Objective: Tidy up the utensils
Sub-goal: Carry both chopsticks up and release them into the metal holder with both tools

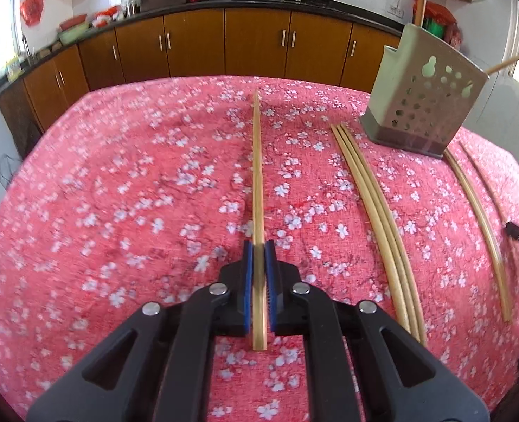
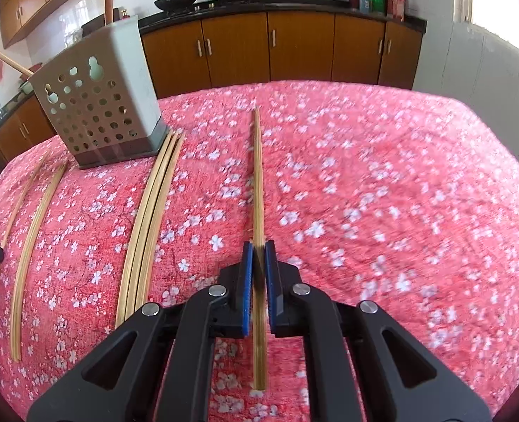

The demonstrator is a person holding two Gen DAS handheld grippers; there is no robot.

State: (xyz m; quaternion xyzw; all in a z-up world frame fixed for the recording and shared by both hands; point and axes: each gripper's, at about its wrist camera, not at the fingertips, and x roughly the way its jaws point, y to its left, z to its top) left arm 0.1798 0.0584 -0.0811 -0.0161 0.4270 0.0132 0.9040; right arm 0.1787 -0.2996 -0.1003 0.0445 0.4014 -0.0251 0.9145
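Both claws loaded. Our left claw [image 1: 259,246] is clamped on one chopstick [image 1: 257,176]; our right claw [image 2: 259,246] is clamped on another chopstick [image 2: 257,183]. Each stick is gripped near its thick end and runs straight out along the fingers, tip forward. We judge that's deliberate: a stick aligned with the claw is easy to aim down into the holder.

The perforated holder [image 1: 424,95] stands upright at the far side of the table [image 1: 119,193], between the two claws: to the right in the left view, to the left in the right view.

Count:
- 2 chopsticks held, one per claw
- 3 lying tight side by side in a bundle [image 2: 150,218] that ends just beside the holder's base
- 1 loose chopstick [image 2: 31,239] on the other side of the holder, plus what looks like 1 thinner one [image 2: 17,211] near the frame edge; it's blurred, so that's a maybe
- 2 long handles already poking out of the holder [image 2: 4,58], type not clear

So roughly five remain on the cloth; next step is likely dropping the held pair into the holder.
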